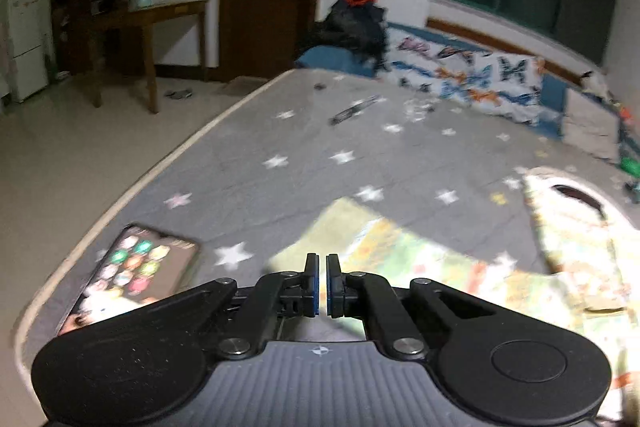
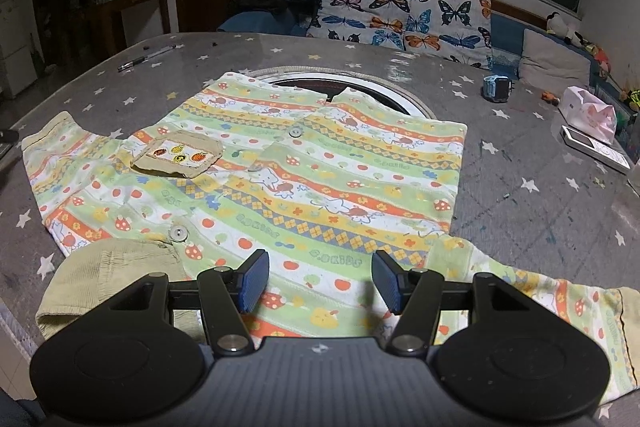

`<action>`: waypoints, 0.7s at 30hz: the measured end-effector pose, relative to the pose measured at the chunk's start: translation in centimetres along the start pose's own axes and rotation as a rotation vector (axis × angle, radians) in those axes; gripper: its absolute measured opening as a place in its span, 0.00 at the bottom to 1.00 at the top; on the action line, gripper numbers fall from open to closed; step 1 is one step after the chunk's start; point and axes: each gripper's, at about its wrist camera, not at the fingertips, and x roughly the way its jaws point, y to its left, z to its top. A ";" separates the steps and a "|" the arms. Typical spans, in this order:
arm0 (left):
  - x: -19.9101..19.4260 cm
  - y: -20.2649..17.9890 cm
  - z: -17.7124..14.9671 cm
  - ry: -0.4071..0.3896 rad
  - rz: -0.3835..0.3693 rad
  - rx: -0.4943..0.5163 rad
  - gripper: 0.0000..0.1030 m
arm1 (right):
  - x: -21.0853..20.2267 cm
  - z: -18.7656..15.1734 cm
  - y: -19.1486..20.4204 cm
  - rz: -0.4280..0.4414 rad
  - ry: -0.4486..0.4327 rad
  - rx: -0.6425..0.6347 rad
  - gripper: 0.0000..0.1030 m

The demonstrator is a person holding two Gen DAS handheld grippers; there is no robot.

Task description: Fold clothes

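Note:
A small child's shirt [image 2: 304,183] with green, orange and yellow stripes lies spread flat on the grey star-patterned table [image 2: 520,211], collar toward me, both sleeves out. My right gripper [image 2: 320,281] is open and empty, hovering just above the shirt's collar end. In the left wrist view the shirt [image 1: 460,267] appears blurred at the right. My left gripper [image 1: 322,285] has its jaws nearly touching with nothing between them, above the shirt's left sleeve edge.
A phone [image 1: 132,275] with a lit screen lies near the table's left edge. A pen [image 2: 146,58] lies at the far left. A blue watch [image 2: 498,87], a pink bag [image 2: 592,113] and a white device [image 2: 596,149] sit at the right. A round opening [image 2: 344,89] lies under the shirt's hem.

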 end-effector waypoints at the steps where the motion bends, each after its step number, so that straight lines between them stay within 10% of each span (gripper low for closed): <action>1: 0.2 -0.7 0.1 0.007 -0.027 0.016 0.04 | 0.1 0.0 0.0 0.001 0.000 0.000 0.57; 15: 3.6 -4.8 -1.2 0.084 -0.051 0.151 0.09 | 0.0 -0.7 0.3 0.014 0.022 -0.026 0.62; 21: 0.9 -7.3 -1.5 0.090 -0.225 0.156 0.09 | -0.1 -1.5 0.4 0.013 0.040 -0.037 0.63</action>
